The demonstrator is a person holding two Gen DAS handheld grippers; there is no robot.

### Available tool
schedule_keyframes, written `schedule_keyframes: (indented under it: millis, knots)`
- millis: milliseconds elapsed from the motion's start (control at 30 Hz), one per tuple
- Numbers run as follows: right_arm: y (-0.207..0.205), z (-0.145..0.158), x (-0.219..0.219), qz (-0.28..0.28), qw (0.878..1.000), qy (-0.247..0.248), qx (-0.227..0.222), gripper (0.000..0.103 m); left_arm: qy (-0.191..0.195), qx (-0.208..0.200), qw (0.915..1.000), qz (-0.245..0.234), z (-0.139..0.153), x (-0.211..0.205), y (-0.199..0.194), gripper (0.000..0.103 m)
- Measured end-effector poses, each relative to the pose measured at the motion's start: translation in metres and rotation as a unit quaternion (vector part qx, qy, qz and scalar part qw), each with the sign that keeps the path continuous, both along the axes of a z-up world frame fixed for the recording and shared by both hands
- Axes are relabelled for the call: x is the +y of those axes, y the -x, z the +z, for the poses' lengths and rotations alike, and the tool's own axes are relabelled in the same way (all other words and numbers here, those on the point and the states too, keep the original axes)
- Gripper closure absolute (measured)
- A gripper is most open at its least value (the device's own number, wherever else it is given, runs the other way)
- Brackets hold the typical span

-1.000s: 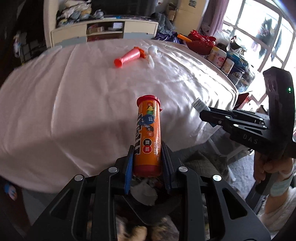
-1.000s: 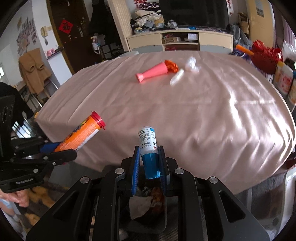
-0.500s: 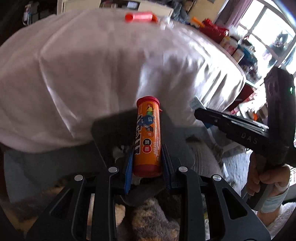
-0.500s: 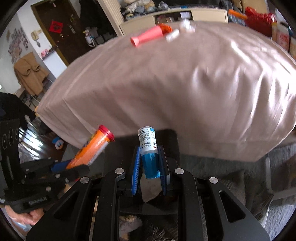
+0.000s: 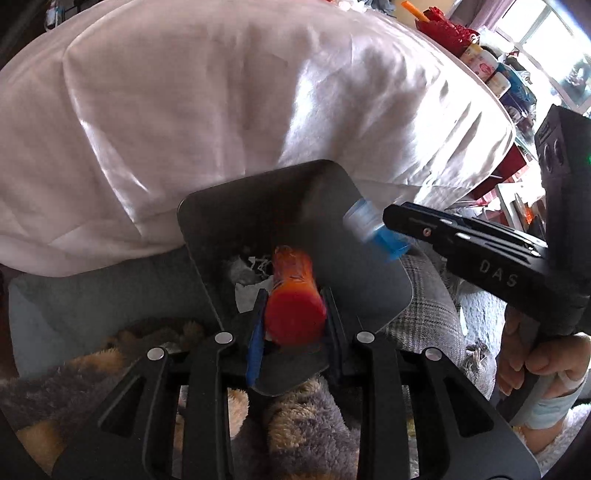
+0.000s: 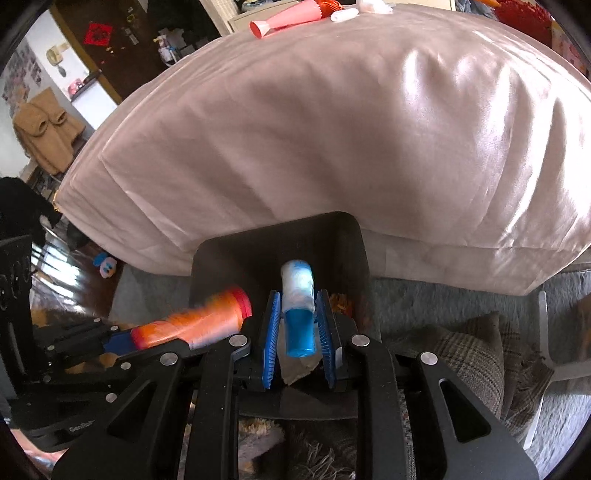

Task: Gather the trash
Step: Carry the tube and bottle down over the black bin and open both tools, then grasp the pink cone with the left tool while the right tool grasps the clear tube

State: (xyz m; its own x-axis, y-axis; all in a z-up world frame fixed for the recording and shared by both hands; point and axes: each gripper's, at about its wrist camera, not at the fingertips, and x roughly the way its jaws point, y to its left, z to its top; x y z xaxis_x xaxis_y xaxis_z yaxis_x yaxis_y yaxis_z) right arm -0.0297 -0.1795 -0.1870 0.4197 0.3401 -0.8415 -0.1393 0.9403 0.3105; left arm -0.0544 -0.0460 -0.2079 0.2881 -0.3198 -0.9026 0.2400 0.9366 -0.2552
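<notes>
The bin (image 6: 343, 236) lay just below both grippers: left (image 5: 293, 321) gripped the tube (image 5: 293, 295); right (image 6: 297, 328) was opening around the bottle (image 6: 297, 302).

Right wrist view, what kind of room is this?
Probably a lived-in home room, likely a living or dining area: a table under a pink tablecloth, a dark door with a red paper decoration, and a tan coat hanging by the wall.

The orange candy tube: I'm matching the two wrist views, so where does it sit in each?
Left wrist: orange candy tube at lower centre, seen end-on between the left gripper jaws, over the dark bin.
Right wrist: it lies at lower left, red cap toward centre, beside the blue bottle.
Shared landmark: the dark bin below the draped table edge.
</notes>
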Motion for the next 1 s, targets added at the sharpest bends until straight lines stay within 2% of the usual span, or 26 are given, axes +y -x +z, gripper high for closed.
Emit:
schedule_keyframes:
  millis: [67, 100, 133, 167, 200, 233, 267, 300, 333, 367, 433, 567, 700, 767, 867, 1000]
  knots:
    - [-0.001, 0.000, -0.002, -0.005, 1.000, 0.000, 0.002, 0.076, -0.002, 0.001, 1.0000, 0.000, 0.000, -0.001, 0.000, 0.070]
    - [-0.002, 0.000, -0.003, -0.008, 1.000, -0.001, 0.003, 0.061, -0.004, 0.000, 1.0000, 0.001, 0.000, -0.001, 0.000, 0.067]
    - [-0.002, 0.001, -0.006, -0.014, 1.000, -0.003, 0.001, 0.050, -0.006, -0.002, 1.0000, 0.001, 0.000, -0.001, 0.000, 0.062]
    - [-0.002, 0.001, -0.007, -0.018, 1.000, -0.004, -0.002, 0.033, -0.007, -0.003, 1.0000, 0.002, 0.001, -0.001, 0.000, 0.056]
    - [-0.002, 0.003, -0.010, -0.023, 1.000, -0.003, -0.008, 0.030, -0.008, -0.006, 0.9999, 0.003, 0.002, -0.001, 0.000, 0.052]
    - [-0.002, 0.004, -0.013, -0.026, 1.000, -0.003, -0.009, 0.029, -0.009, -0.007, 0.9999, 0.004, 0.003, -0.001, 0.000, 0.042]
    - [-0.003, 0.005, -0.017, -0.031, 0.999, -0.005, -0.009, 0.023, -0.008, -0.009, 0.9999, 0.004, 0.004, -0.001, 0.000, 0.032]
    - [-0.004, 0.006, -0.020, -0.035, 0.999, -0.007, -0.008, 0.012, -0.006, -0.012, 0.9999, 0.005, 0.005, 0.000, 0.000, 0.028]
    - [-0.005, 0.008, -0.025, -0.042, 0.999, -0.010, -0.010, 0.007, -0.002, -0.014, 0.9999, 0.004, 0.007, 0.000, 0.000, 0.020]
    - [-0.005, 0.009, -0.029, -0.045, 0.999, -0.013, -0.013, 0.005, 0.001, -0.013, 0.9999, 0.002, 0.007, -0.001, 0.000, 0.012]
    - [-0.006, 0.011, -0.035, -0.049, 0.999, -0.019, -0.013, 0.005, 0.013, -0.011, 0.9998, -0.004, 0.009, -0.002, 0.001, 0.008]
    - [-0.011, 0.023, -0.051, -0.073, 0.997, -0.014, -0.023, 0.005, 0.028, -0.001, 0.9996, -0.007, 0.019, -0.001, -0.001, 0.008]
    - [-0.017, 0.047, -0.069, -0.095, 0.994, -0.012, -0.054, 0.004, 0.054, -0.012, 0.9985, -0.006, 0.048, 0.007, -0.010, 0.008]
    - [-0.025, 0.065, -0.076, -0.102, 0.992, -0.005, -0.078, 0.004, 0.044, -0.027, 0.9986, -0.009, 0.063, 0.008, -0.017, 0.008]
    - [-0.038, 0.085, -0.082, -0.111, 0.988, 0.006, -0.104, 0.004, 0.010, -0.074, 0.9971, -0.015, 0.090, 0.010, -0.032, 0.008]
    - [-0.054, 0.105, -0.085, -0.120, 0.984, 0.008, -0.131, 0.004, -0.032, -0.130, 0.9909, -0.009, 0.123, 0.017, -0.068, 0.008]
